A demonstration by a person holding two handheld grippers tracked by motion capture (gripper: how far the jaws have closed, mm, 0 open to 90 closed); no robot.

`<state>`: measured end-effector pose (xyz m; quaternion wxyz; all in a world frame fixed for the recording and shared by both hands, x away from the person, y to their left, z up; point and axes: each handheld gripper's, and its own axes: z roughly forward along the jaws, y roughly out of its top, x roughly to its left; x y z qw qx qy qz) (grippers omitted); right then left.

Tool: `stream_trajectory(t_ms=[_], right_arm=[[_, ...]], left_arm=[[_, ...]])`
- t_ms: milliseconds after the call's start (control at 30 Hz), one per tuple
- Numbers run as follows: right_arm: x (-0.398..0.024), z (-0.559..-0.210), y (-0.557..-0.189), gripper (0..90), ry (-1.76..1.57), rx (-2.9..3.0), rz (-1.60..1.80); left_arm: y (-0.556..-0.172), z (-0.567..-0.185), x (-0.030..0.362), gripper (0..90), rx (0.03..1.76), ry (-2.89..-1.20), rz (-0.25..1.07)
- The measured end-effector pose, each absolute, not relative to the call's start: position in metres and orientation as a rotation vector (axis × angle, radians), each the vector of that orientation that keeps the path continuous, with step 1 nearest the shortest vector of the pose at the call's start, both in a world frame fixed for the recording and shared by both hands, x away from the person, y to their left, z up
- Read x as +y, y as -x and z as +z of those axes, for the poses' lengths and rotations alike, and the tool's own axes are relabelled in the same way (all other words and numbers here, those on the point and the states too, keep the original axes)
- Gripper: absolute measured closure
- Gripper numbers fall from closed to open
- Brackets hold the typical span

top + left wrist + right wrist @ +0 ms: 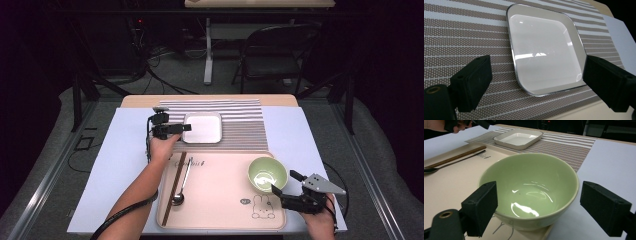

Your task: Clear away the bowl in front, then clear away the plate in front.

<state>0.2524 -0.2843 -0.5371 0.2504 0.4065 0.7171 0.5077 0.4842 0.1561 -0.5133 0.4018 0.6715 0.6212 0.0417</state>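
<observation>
Two hand-held grippers, both wide open, nothing held. Right hand-held gripper (286, 183) sits lower right of the high view, jaws either side of the bowl (267, 173) but not touching. In the right gripper view the bowl (530, 190) fills the centre, at the near right corner of the tray (451, 185). Green, glazed, empty; looks like ceramic or melamine, so stiff, slick, likely chips if dropped. Too wide for the jaws to span, I'd say; pinch the rim wall, one jaw inside, one outside, and keep it level.

Spoon (181, 187) and chopsticks (173, 187) lie lengthwise along the tray's left side.

Further up, left hand-held gripper (181, 128) is upper centre-left, just beside the left edge of the plate (202, 128). The plate (544, 47) lies flat on the striped mat (461, 37), between the jaws in the left gripper view, untouched. Glossy white, shallow, low raised rim: slippery, rigid. Best hold is probably that rim at an edge or corner; judging by its flatness, lifting needs a jaw worked under the lip.
</observation>
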Motion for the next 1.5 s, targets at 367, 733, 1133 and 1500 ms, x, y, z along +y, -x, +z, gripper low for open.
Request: stream_trajectory(t_ms=[367, 733, 1133, 1500], right_arm=[[-0.284, -0.537, -0.253, 14.1, -1.108, 1.952, 1.385], [-0.284, -0.537, -0.253, 14.1, -1.110, 1.954, 1.388], [-0.285, -0.537, -0.253, 14.1, -1.109, 1.956, 1.391], [-0.286, -0.538, -0.252, 14.1, -1.110, 1.954, 1.392]], left_arm=[[-0.496, -0.518, 0.161, 11.2, 1.613, -1.658, 0.106], [-0.504, -0.524, 0.162, 13.9, 1.618, -1.629, 0.099], [-0.512, -0.536, 0.153, 20.1, 1.634, -1.658, 0.068], [-0.516, -0.543, 0.151, 37.7, 1.681, -1.624, 0.077]])
